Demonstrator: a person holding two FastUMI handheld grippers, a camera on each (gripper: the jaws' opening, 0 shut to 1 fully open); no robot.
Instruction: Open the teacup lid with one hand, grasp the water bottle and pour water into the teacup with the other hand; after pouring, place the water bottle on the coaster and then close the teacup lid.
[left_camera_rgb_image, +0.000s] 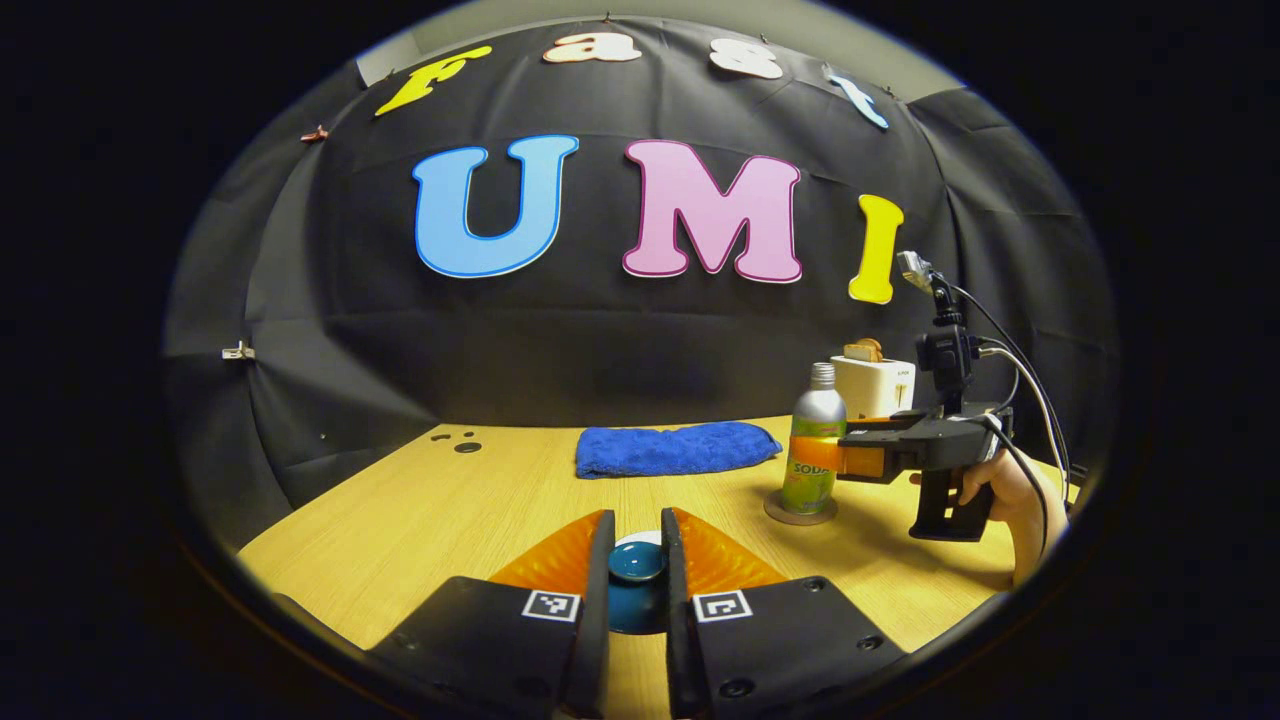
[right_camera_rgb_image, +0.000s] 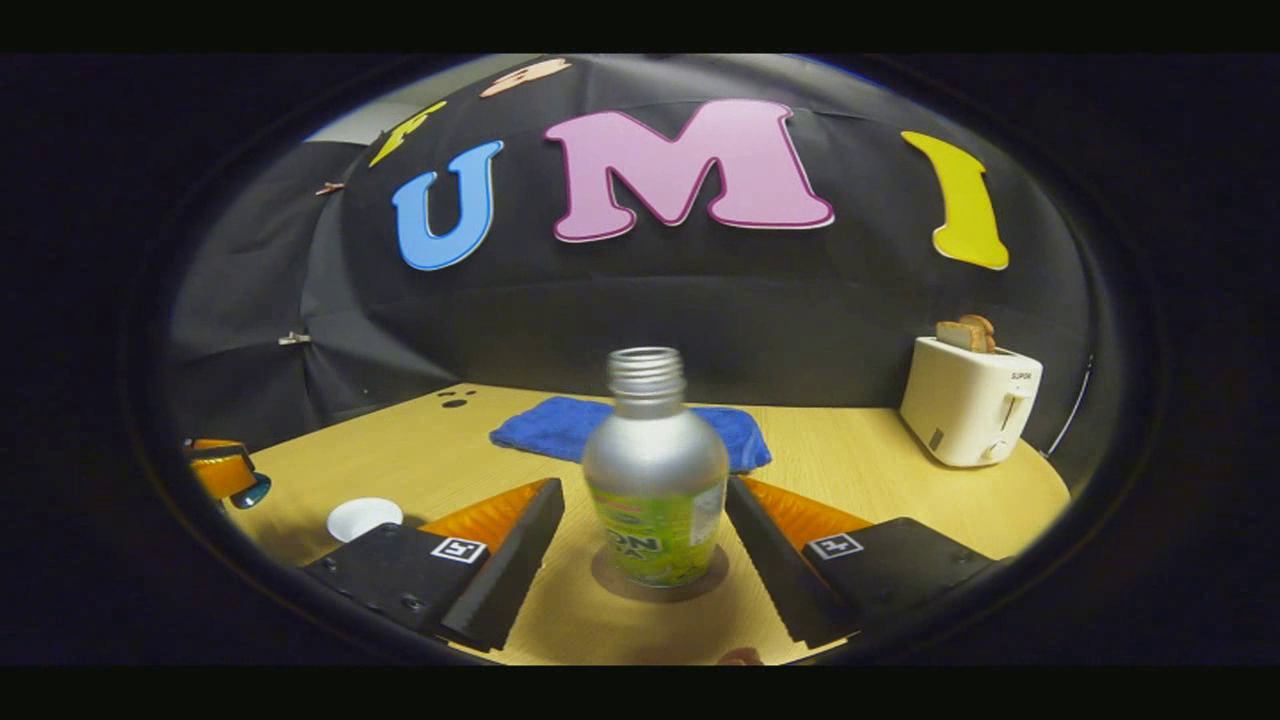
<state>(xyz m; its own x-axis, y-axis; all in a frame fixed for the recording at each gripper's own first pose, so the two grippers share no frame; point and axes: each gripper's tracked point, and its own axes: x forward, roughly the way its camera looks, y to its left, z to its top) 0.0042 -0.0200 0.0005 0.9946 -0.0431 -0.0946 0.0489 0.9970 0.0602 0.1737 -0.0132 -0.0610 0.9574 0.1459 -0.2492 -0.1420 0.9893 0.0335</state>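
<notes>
A: While the left gripper (left_camera_rgb_image: 637, 555) hangs over the near part of the wooden table (left_camera_rgb_image: 420, 520), its two fingers are pinched on the knob of the teal teacup lid (left_camera_rgb_image: 637, 562), one finger pressing each side of it.

B: And in the right gripper view the white teacup (right_camera_rgb_image: 363, 518) sits uncovered on the table, at the lower left, with the lid and the other gripper's tip up at the far left edge, apart from the cup.

A: Over on the right, the water bottle (right_camera_rgb_image: 655, 470) stands upright on the round coaster (right_camera_rgb_image: 660, 580), its silver neck without a cap.

B: The right gripper (right_camera_rgb_image: 645, 540) has its jaws spread wide, a finger on either side of the bottle, neither one touching it.

A: From the left gripper view you catch a hand (left_camera_rgb_image: 1000, 490) gripping that tool's handle, cables trailing off behind.

B: Behind the bottle, a blue towel (left_camera_rgb_image: 675, 448) lies folded on the table near the wall.

A: And at the back right, a white toaster (right_camera_rgb_image: 968, 402) with slices of bread poking out of its slots.
</notes>
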